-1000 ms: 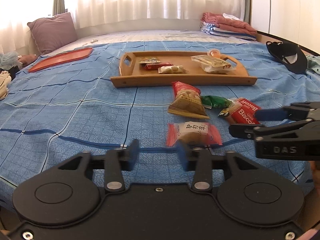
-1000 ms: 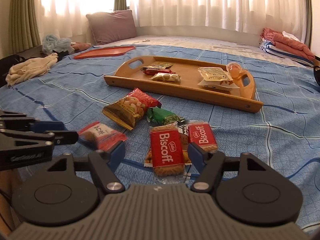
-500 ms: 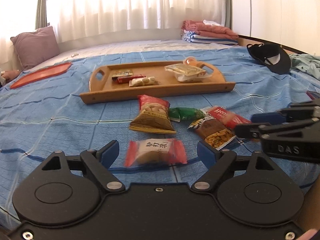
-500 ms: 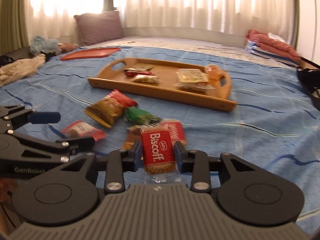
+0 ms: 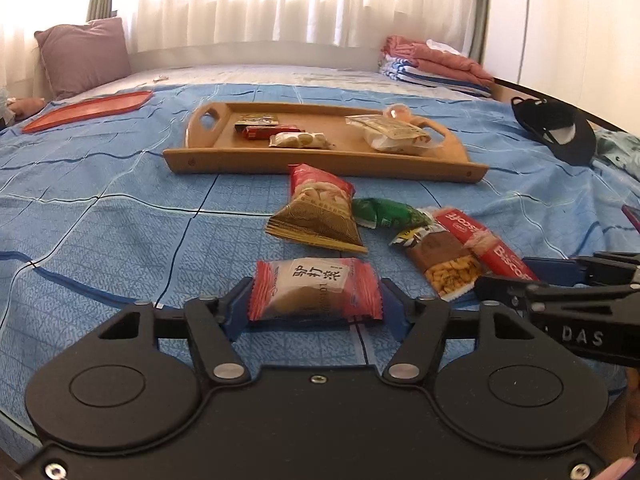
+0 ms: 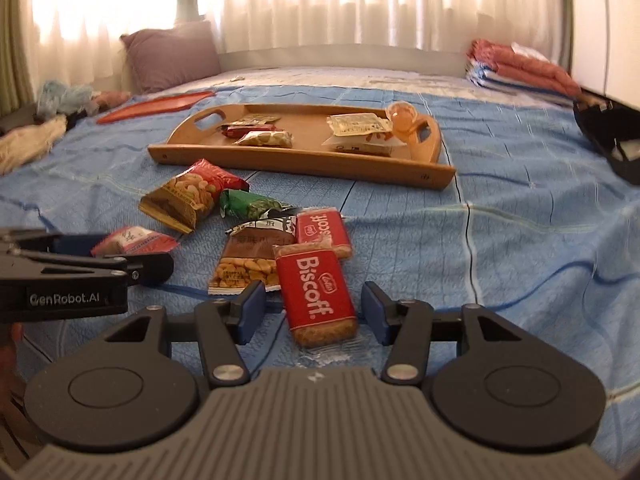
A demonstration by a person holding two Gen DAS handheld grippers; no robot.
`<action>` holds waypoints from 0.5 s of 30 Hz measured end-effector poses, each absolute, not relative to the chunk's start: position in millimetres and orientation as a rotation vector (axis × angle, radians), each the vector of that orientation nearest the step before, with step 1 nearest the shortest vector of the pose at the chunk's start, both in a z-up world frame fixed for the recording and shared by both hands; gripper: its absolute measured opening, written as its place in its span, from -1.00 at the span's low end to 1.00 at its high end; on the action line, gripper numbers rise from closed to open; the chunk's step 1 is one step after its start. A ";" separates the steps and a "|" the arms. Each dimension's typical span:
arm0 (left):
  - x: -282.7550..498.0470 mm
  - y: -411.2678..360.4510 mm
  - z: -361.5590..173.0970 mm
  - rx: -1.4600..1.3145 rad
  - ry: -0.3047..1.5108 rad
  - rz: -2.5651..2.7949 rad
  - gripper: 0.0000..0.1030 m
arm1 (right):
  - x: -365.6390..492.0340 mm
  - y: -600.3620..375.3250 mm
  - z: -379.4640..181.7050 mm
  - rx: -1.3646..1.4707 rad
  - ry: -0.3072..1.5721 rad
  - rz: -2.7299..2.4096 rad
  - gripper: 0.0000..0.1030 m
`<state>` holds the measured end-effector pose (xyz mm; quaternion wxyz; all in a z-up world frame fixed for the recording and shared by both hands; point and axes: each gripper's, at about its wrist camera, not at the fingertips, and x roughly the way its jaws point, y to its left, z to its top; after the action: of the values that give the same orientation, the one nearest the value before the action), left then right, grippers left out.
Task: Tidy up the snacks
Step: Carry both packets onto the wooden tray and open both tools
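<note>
On the blue quilted bedspread (image 5: 100, 240), the long wooden tray with cut-out handles (image 5: 320, 164) already holds a handful of snacks: a few small packets at its left end, pale flat packets and a round peach-coloured cup at its right. Six items are left on the cloth in front of it, so the task is judged roughly half done.

The left gripper (image 5: 316, 312) is set around the red-and-white wrapped cake with black characters (image 5: 316, 290). Its jaws have just been closing, and the blue pads appear to be pressed against the packet's two crimped ends – a grip taken, though no lift can be made out.

The right gripper (image 6: 314, 312) straddles the nearer red Biscoff biscuit packet (image 6: 316, 292). Its jaws have just been opening, and a gap is seen on each side of the packet, so it lies between them unheld on the bedspread.

Still to be moved besides these two:
- the red-and-gold bag of nuts (image 5: 318, 212)
- the small green packet (image 5: 384, 212)
- the brown peanut packet with a clear window (image 5: 444, 256)
- the second Biscoff packet (image 6: 322, 228), partly under the first

The remaining work is judged to be carrying each across to the tray – starting with the two packets now between the jaws
</note>
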<state>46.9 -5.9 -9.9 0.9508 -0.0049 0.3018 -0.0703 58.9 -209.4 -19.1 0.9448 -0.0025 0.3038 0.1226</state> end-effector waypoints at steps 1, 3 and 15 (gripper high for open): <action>45.5 -5.2 -9.0 -0.009 0.614 -0.139 0.04 | 57.3 -207.8 -18.8 -0.003 0.618 0.251 -0.10; 43.9 -1.4 -5.9 -0.028 0.622 -0.131 -0.06 | 53.0 -203.9 -16.5 -0.017 0.607 0.242 -0.24; 47.9 3.6 44.2 -0.001 0.561 -0.117 -0.17 | 52.0 -213.6 27.0 0.053 0.547 0.226 -0.25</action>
<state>47.9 3.6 44.2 0.9592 -0.0006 0.2766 -0.0579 52.0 -213.6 27.0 0.9562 0.0260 0.2695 0.1115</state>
